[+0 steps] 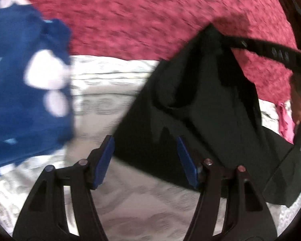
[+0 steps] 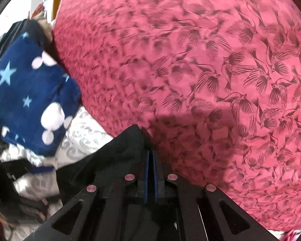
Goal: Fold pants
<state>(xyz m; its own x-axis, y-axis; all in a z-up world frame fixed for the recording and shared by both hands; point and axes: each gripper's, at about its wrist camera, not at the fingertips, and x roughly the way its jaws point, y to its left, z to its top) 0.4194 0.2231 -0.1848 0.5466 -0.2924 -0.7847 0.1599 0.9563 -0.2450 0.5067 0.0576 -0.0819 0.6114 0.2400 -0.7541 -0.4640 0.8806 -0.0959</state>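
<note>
Here the right tongs [image 2: 150, 154] pinch limp black pants [image 2: 118, 152].

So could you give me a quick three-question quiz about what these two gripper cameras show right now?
1. True or false: the left gripper stands open, with nothing between its blue pads.
2. What does the right gripper pinch? A) the blue star-print blanket B) the black pants C) the pink cloth
3. What animal is printed on the red bedspread?

Key: 1 true; 2 B, the jaws are shut on a black fabric edge; 3 birds.
</note>
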